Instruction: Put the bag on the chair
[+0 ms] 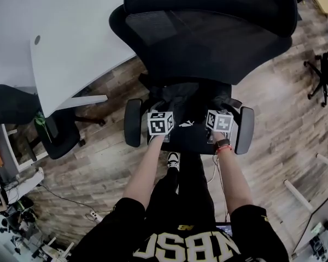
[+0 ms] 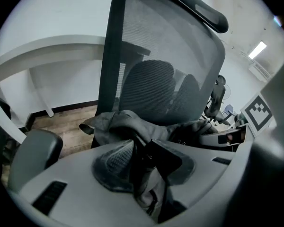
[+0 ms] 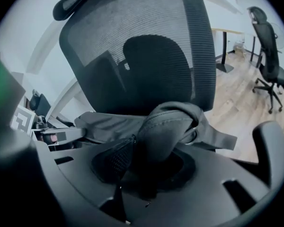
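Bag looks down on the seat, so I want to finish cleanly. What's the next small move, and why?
Probably open both jaws and let go: the bag appears to lie on the chair seat, with left gripper and right gripper each pinching its fabric.

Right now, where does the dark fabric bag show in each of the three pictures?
Head view: the dark fabric bag lies at centre, on the black mesh office chair.
Left gripper view: the bag is lower middle, in bunched folds.
Right gripper view: the bag is lower middle, a rounded fold.
Shared landmark: the chair's mesh backrest, beyond the bag in every view.
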